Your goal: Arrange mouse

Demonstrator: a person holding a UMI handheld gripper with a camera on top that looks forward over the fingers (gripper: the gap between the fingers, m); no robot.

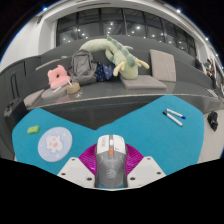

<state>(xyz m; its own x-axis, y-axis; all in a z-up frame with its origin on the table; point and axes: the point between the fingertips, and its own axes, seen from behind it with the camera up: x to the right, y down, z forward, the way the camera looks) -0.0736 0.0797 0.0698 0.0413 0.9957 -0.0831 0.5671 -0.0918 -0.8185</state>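
Observation:
A grey and white computer mouse (111,158) with an orange wheel sits between my two fingers, over the teal desk mat (80,125). My gripper (111,172) has its magenta pads (91,160) pressed against both sides of the mouse, so it is shut on it. The mouse's rear end is hidden low between the white fingers (73,172).
A round coaster (52,145) and a small green item (33,129) lie on the mat to the left. Two pens (175,116) lie to the right. Beyond the mat stands a grey sofa (100,95) with plush toys (110,52) and a backpack (82,68).

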